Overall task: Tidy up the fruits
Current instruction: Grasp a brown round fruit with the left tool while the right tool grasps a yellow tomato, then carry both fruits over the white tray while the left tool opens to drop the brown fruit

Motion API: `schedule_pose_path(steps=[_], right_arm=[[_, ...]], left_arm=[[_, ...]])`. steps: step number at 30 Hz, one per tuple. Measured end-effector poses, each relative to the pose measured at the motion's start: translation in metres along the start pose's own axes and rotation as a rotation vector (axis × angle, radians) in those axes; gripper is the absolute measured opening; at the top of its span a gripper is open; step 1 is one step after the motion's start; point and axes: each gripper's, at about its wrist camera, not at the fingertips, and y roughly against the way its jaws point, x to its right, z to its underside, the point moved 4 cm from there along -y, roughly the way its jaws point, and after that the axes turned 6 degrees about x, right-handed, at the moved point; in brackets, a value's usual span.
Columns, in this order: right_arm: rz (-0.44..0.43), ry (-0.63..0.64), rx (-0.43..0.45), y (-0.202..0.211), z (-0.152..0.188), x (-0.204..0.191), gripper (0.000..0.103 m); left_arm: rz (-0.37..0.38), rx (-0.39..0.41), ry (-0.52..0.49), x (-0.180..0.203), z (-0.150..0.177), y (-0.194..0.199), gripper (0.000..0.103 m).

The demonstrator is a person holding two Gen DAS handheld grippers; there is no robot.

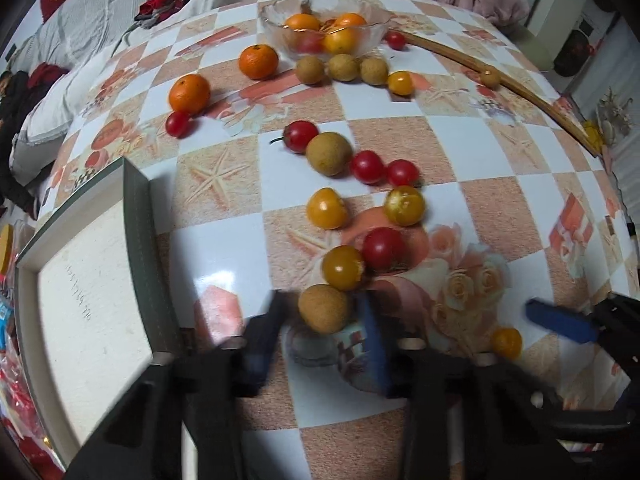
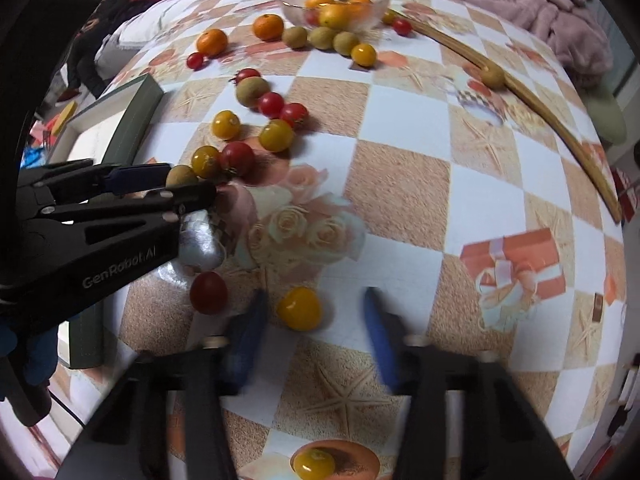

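Loose fruit lies across the checked table [image 1: 400, 128]. A brown longan [image 1: 325, 309] sits near the table's near edge, between the spread fingers of the left gripper [image 1: 320, 320]. Touching it on the far side is a yellow tomato [image 1: 343, 268], with a red tomato [image 1: 383, 249] against that one. Further toward the far edge lie more yellow and red tomatoes and a second longan [image 1: 329, 153].

At the far edge stands a glass bowl [image 1: 326, 24] holding oranges and at least one red tomato. Three longans [image 1: 343, 67] line up just before it, and two oranges [image 1: 224, 76] lie to their left. A long wooden stick [image 2: 516, 92] curves along the right side, a longan [image 2: 493, 76] resting against it. A box [image 1: 92, 296] occupies the left edge beside the left gripper.

The left gripper's jaws are apart, the longan between them; contact with either blue pad cannot be confirmed because of blur. The right gripper [image 2: 316, 320] is also wide open, a yellow tomato [image 2: 299, 308] between its fingers and nearer the left one, nothing gripped. A red tomato [image 2: 209, 293] lies just outside the left finger.

Another yellow tomato [image 2: 314, 463] sits at the near edge, between the right gripper's arms.
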Motion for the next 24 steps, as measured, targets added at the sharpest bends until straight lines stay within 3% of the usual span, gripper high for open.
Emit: schedule_pose_path(steps=[1,6,11,24], right_arm=[[-0.027,-0.009,-0.005,0.000,0.000,-0.001,0.022],[-0.082,-0.120,-0.013,0.006,0.004,0.008,0.022],[-0.111,-0.153,-0.016,0.016,0.003,0.010,0.022],[-0.194,-0.073,0.003,0.030,-0.027,-0.046,0.022]], left_arm=[[0.001,0.000,-0.001,0.000,0.001,0.001,0.028],[0.039,-0.002,0.041,-0.005,0.002,0.010,0.028],[0.046,0.026,0.075,-0.014,0.003,0.032,0.028],[-0.033,0.076,0.191,-0.079,0.027,0.077,0.028]])
